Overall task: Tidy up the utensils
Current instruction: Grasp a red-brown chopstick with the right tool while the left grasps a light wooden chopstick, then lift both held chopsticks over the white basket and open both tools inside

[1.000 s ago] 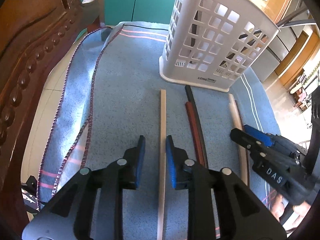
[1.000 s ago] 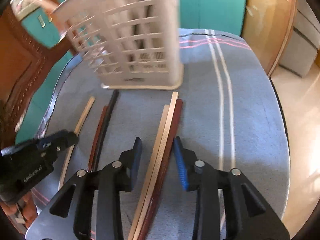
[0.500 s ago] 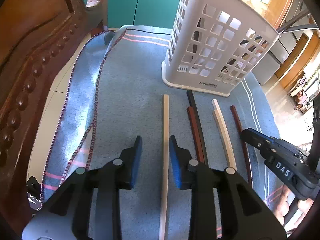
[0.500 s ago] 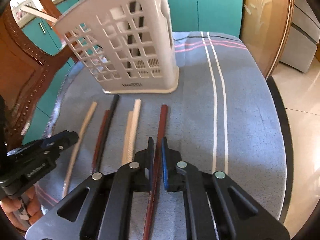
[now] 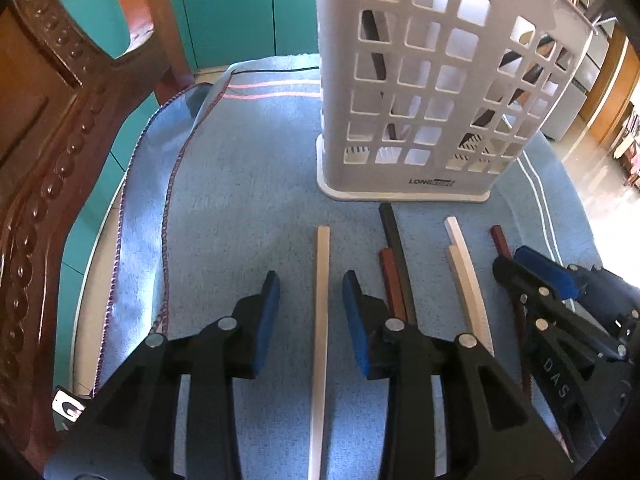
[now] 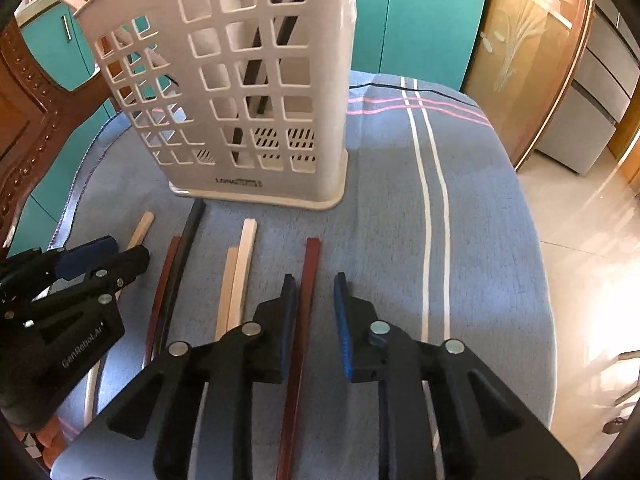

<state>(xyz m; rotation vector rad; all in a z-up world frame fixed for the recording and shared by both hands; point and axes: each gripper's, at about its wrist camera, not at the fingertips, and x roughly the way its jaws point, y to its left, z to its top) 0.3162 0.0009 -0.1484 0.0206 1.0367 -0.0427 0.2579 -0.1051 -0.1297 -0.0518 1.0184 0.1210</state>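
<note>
Several chopsticks lie side by side on a blue cloth (image 5: 240, 200) in front of a white slotted basket (image 5: 440, 80) that holds dark chopsticks upright. My left gripper (image 5: 311, 292) straddles a pale chopstick (image 5: 322, 300); its jaws are opening and the pads stand clear of the stick. My right gripper (image 6: 316, 300) straddles a dark red chopstick (image 6: 308, 276) that lies near its left pad, and its jaws are opening too. The right gripper (image 5: 514, 262) shows at the right of the left wrist view. The left gripper (image 6: 120, 252) appears at the left of the right wrist view.
Between the grippers lie a black and a reddish-brown chopstick (image 5: 394, 268) and two pale ones (image 5: 464, 272). A carved wooden chair (image 5: 48, 140) stands at the left, by the cloth's fringed edge. Teal cabinets (image 6: 420, 20) rise behind the table. The cloth's white stripes (image 6: 432, 200) run along the right.
The right jaws closed on the dark red chopstick, drew it right, away from the pale ones, then opened. The left jaws widened around the pale chopstick. The basket looms closer in both views.
</note>
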